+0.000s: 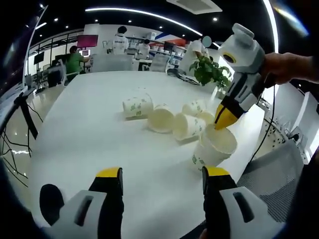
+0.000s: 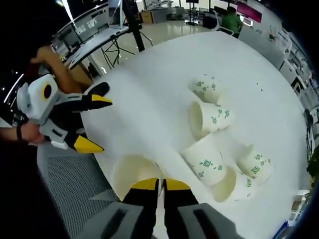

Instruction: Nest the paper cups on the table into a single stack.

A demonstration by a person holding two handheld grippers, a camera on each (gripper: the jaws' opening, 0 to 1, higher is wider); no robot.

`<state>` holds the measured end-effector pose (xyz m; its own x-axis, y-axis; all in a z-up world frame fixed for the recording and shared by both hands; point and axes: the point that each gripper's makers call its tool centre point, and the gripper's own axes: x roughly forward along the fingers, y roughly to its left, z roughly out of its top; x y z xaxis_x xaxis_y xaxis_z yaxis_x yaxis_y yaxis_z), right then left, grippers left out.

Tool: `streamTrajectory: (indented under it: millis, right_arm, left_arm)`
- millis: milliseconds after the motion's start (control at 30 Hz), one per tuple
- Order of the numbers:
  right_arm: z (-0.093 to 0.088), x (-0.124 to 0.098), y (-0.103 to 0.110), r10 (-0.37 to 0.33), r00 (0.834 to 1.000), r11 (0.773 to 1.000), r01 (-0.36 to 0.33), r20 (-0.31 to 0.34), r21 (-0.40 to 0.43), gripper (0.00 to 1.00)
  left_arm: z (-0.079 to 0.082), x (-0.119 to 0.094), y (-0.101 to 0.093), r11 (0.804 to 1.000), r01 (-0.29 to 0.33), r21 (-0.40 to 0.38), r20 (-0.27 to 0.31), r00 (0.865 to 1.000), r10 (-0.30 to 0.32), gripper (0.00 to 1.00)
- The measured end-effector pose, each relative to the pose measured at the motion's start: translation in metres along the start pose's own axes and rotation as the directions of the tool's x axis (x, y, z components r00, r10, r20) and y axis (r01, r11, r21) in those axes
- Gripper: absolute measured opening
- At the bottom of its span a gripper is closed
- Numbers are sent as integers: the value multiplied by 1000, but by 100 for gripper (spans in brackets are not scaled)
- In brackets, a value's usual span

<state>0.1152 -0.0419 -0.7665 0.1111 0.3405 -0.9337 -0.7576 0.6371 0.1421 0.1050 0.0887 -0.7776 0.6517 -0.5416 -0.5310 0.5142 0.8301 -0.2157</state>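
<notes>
The upright paper cup (image 1: pixel 218 143) stands near the table edge, mouth up, directly under the tips of the right gripper (image 1: pixel 223 119). In the right gripper view the same cup (image 2: pixel 134 174) sits just ahead of that gripper's yellow-tipped jaws, which are nearly together and seem to pinch its near rim between them; I judge it clenched on the cup wall. That would make sense: a cup held by the rim stays open at the top and can be carried over the others or steadied to receive one.

Beyond it, further out from the right gripper, the other cups lie tipped on their sides in a loose cluster (image 1: pixel 172 117). They are white with small green leaf prints, tapered, rims rolled. In the right gripper view I count four: one (image 2: pixel 206 87) farthest out, one (image 2: pixel 209 118) with its mouth turned toward the open table, one (image 2: pixel 204 162) closest to the held cup, and one (image 2: pixel 251 169) off to the side, with a further open mouth (image 2: pixel 227 184) touching these last two. None is nested yet, so the stack is barely begun.

The left gripper (image 2: pixel 87 122) hangs well apart from the cups, off the table (image 1: pixel 89 124) edge, its jaws spread and holding nothing, likely waiting to pick up a fallen cup.
</notes>
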Motion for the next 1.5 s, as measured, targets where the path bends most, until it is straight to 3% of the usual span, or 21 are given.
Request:
streamTrajectory:
  millis: [667, 900, 1067, 1267, 1500]
  right_arm:
    - [4, -12, -11, -20, 998, 998, 17, 52, 61, 4]
    - [-8, -18, -21, -37, 996, 993, 27, 79, 119, 6]
    - [-17, -20, -37, -71, 994, 991, 61, 84, 116, 15]
    - [-25, -29, -54, -105, 986, 980, 81, 131, 182, 15]
    - [-38, -31, -62, -126, 983, 968, 92, 136, 235, 15]
  left_arm:
    - [-2, 1, -1, 1000, 5, 7, -7, 1000, -5, 63]
    - [-2, 1, -2, 1000, 7, 7, -9, 1000, -7, 63]
    - [-4, 1, -2, 1000, 11, 10, -14, 1000, -11, 63]
    - [-5, 2, -1, 1000, 10, 13, -19, 1000, -10, 63]
    - [-6, 2, -2, 1000, 13, 20, -24, 1000, -13, 63]
